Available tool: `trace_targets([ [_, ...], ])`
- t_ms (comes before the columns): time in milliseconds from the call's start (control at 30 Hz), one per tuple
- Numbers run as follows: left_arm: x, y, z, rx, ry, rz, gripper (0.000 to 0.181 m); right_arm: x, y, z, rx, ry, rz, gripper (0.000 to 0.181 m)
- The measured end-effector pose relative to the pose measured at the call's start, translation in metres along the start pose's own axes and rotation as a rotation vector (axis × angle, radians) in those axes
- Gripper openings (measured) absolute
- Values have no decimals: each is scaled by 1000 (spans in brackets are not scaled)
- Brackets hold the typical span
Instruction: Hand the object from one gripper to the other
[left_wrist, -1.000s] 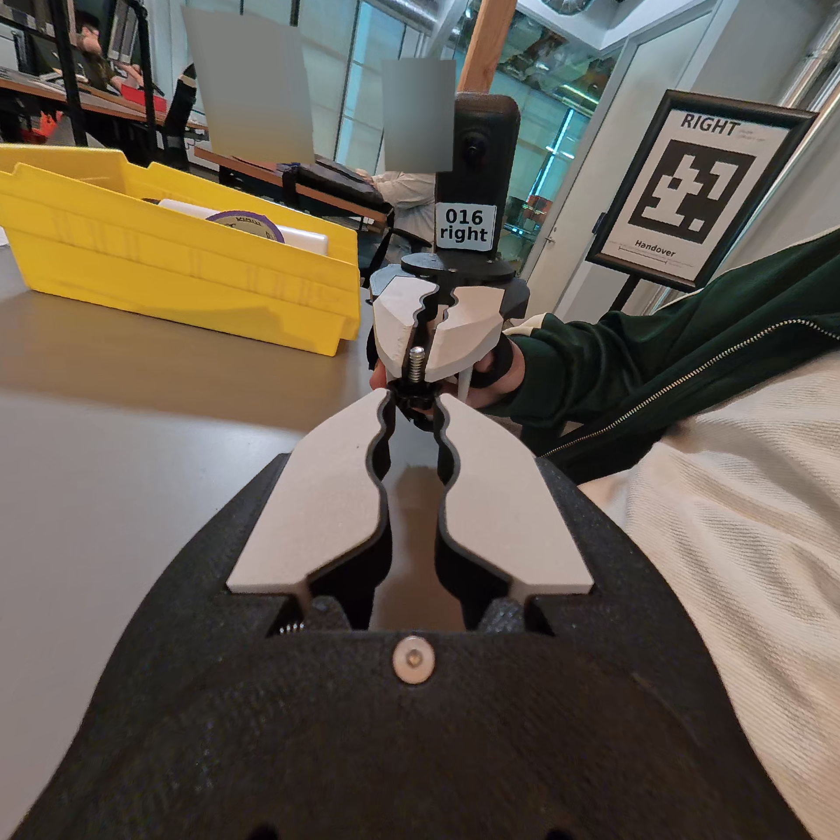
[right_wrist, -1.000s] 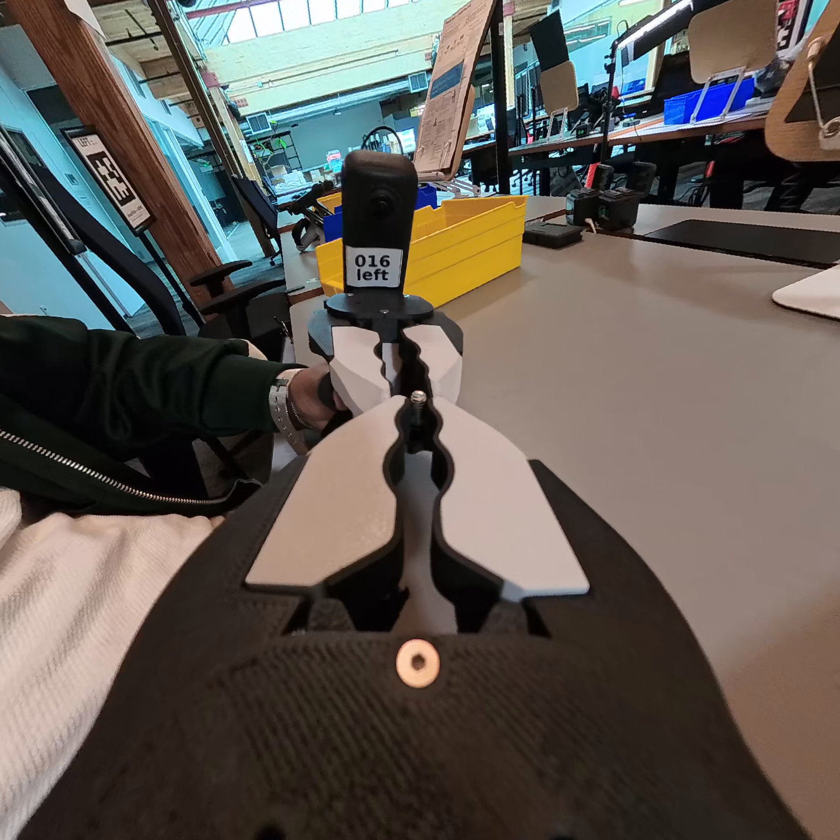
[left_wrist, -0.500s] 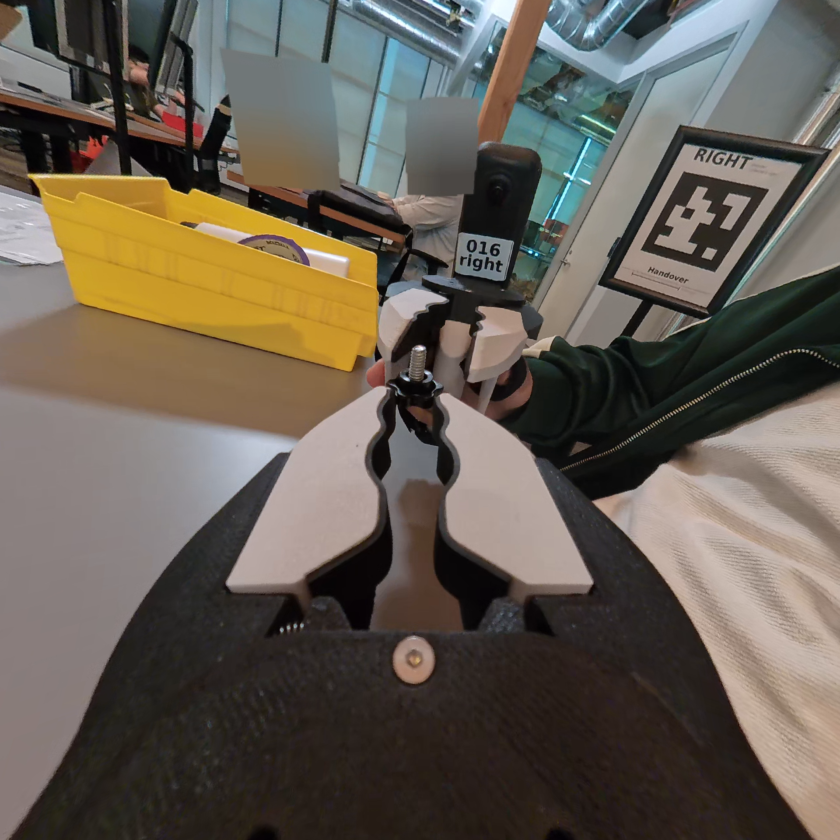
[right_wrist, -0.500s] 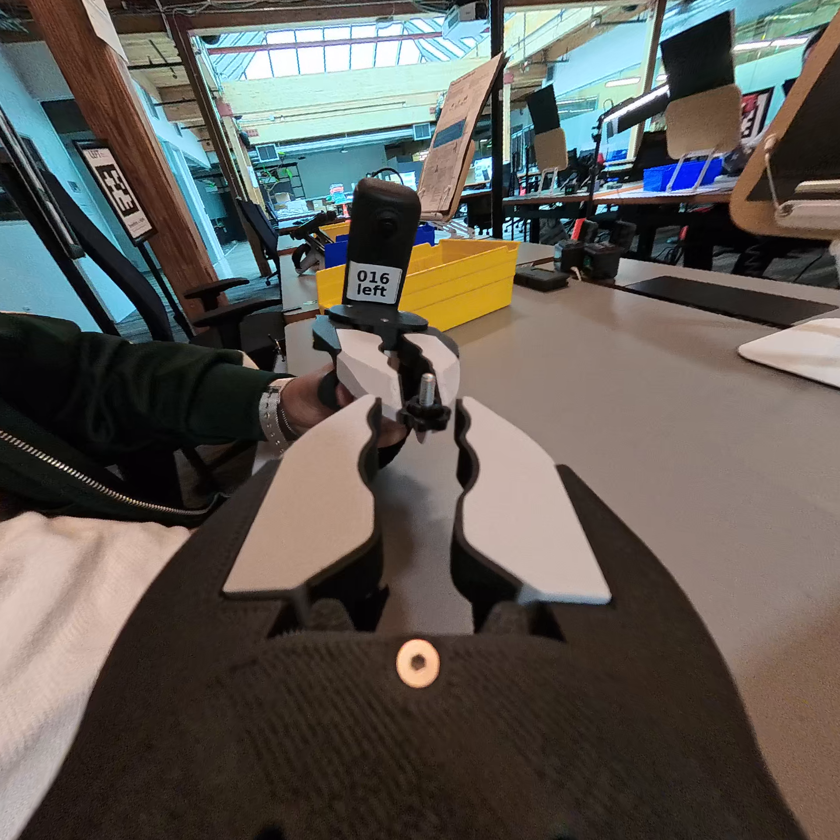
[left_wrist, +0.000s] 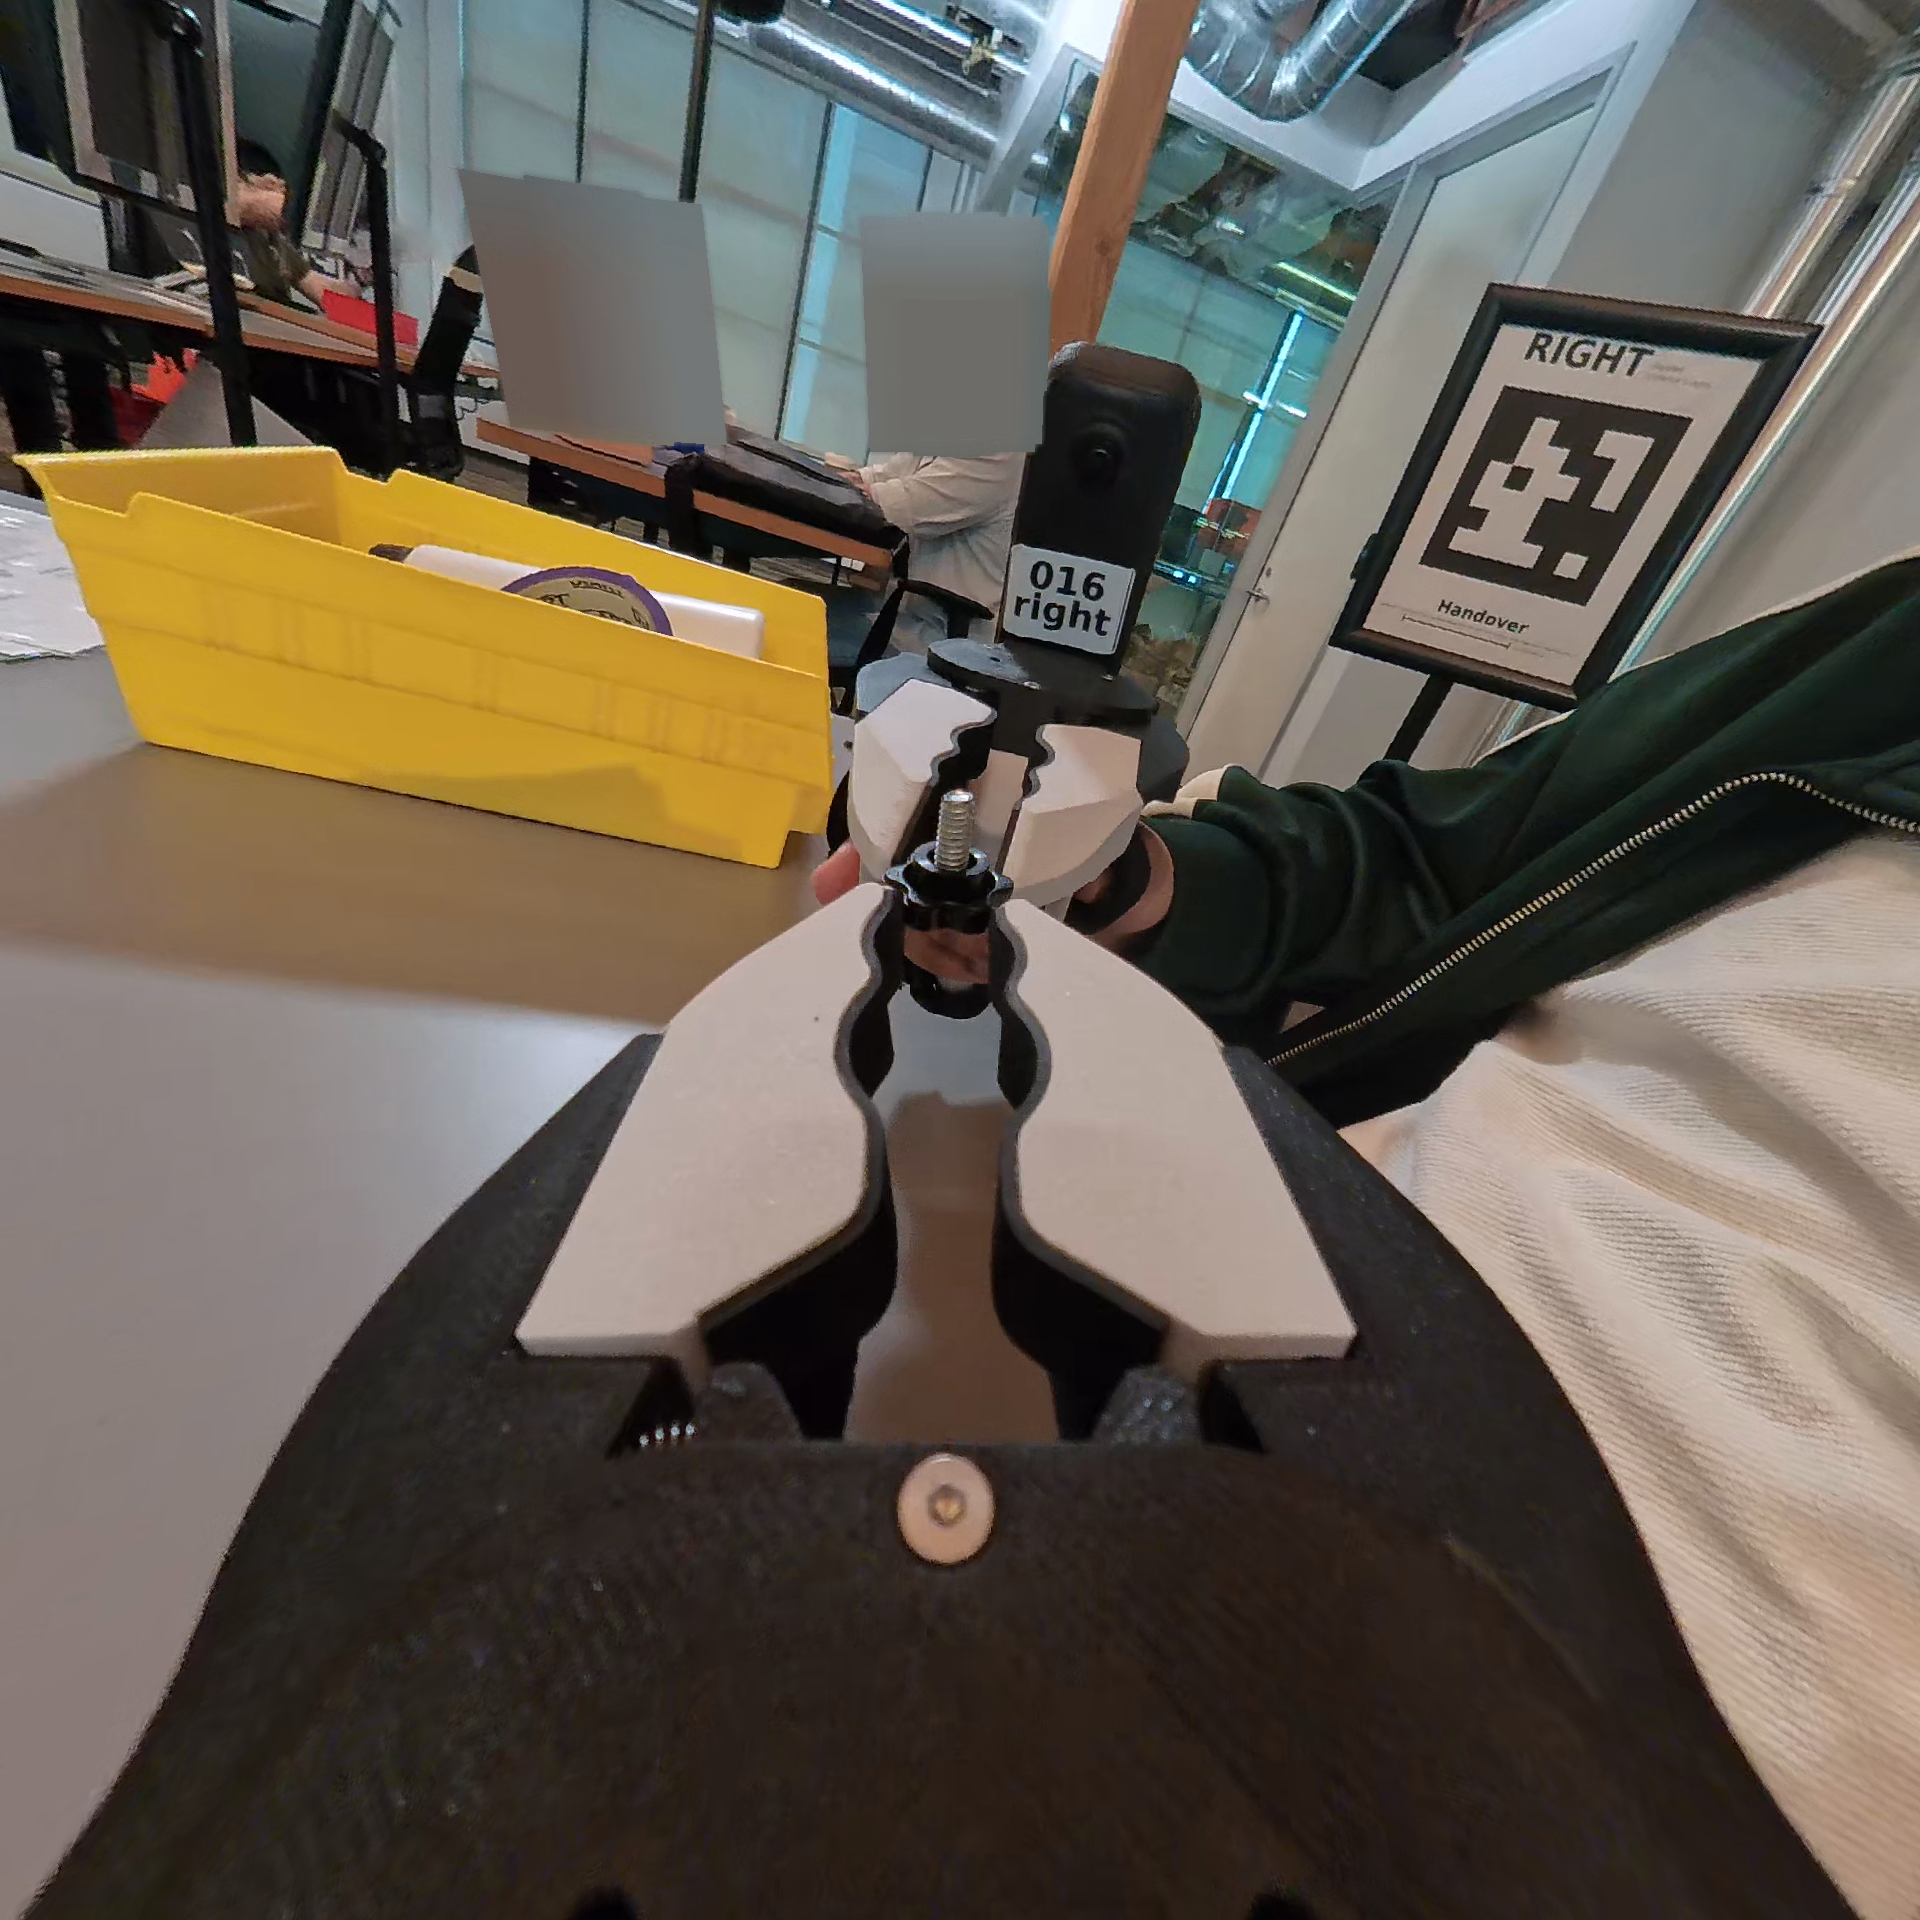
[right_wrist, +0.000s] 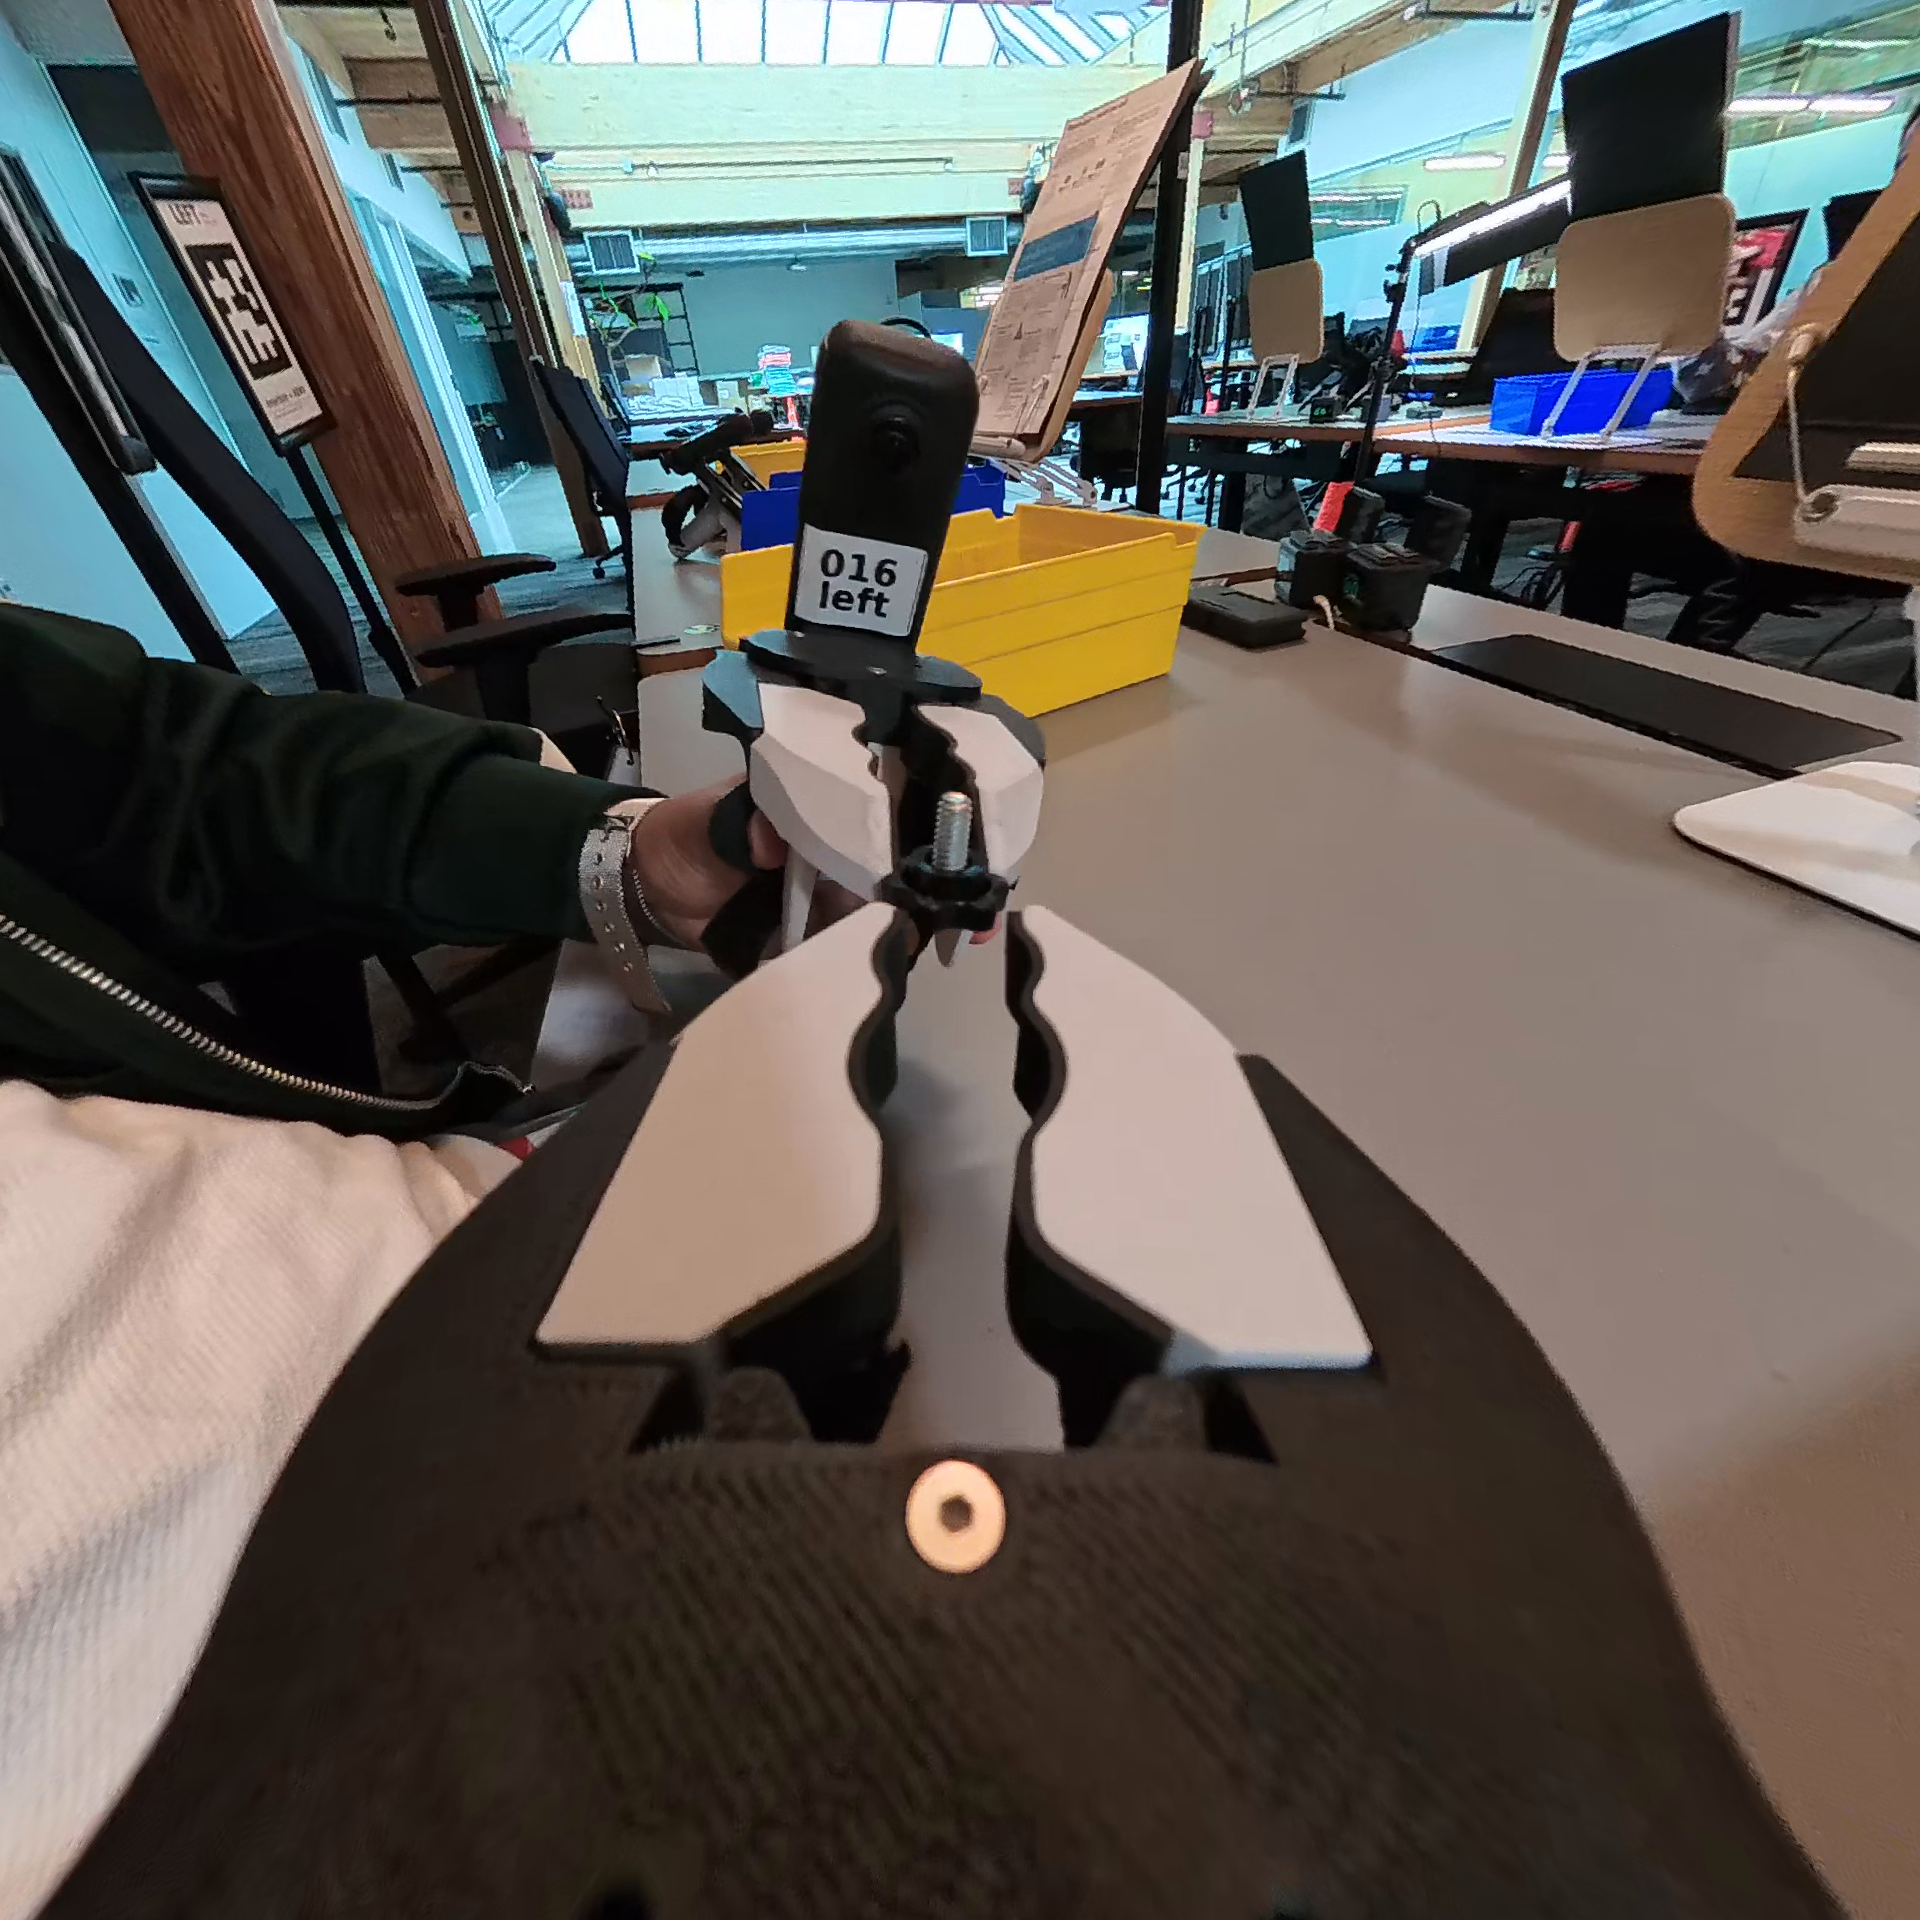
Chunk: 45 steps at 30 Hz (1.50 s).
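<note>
The object is a black knob screw (left_wrist: 948, 891) with a silver threaded stud pointing up. My left gripper (left_wrist: 945, 920) is shut on its black knob at the fingertips and holds it above the grey table (left_wrist: 260, 1039). In the right wrist view the knob screw (right_wrist: 945, 883) sits just beyond my right gripper (right_wrist: 958, 925), whose jaws stand apart and empty. The left gripper's white fingers (right_wrist: 821, 800) clamp the knob from behind. In the left wrist view the right gripper (left_wrist: 992, 821) is just behind the screw, with its jaws apart.
A yellow bin (left_wrist: 468, 707) with a tape roll and a white item stands on the table at the back left; it also shows in the right wrist view (right_wrist: 1070, 613). A framed sign on a stand (left_wrist: 1558, 499) is at the right. A white stand base (right_wrist: 1818, 842) and a black mat (right_wrist: 1662, 707) lie on the far side of the table.
One second ago both grippers were shut on the knob screw. My right gripper has opened and drawn back a little; my left gripper keeps hold of the screw.
</note>
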<state>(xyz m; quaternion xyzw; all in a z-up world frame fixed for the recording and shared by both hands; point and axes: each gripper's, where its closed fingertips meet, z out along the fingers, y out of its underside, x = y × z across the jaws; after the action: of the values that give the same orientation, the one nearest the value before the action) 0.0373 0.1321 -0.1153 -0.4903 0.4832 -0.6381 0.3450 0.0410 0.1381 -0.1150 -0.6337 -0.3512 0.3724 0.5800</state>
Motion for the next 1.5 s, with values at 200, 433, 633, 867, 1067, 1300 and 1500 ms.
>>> trace_targets([
  [200,3,1,-1,-3,37,-26,15,-4,0,0,6,-33,10,16],
  [433,8,0,0,0,98,-95,16,-9,-3,-1,12,-78,28,15],
  [633,8,1,0,-8,92,-88,16,-9,-1,-1,-6,-70,19,15],
  [867,7,2,0,-18,84,-83,16,-8,-1,-1,7,-79,36,16],
  [1067,7,3,0,-25,75,-71,16,-8,-1,-1,-4,-77,42,16],
  [1300,6,4,0,3,85,-78,16,-8,-2,-2,-25,-54,26,15],
  [1500,7,9,3,-35,76,-51,9,-4,-4,-4,-15,-46,56,15],
])
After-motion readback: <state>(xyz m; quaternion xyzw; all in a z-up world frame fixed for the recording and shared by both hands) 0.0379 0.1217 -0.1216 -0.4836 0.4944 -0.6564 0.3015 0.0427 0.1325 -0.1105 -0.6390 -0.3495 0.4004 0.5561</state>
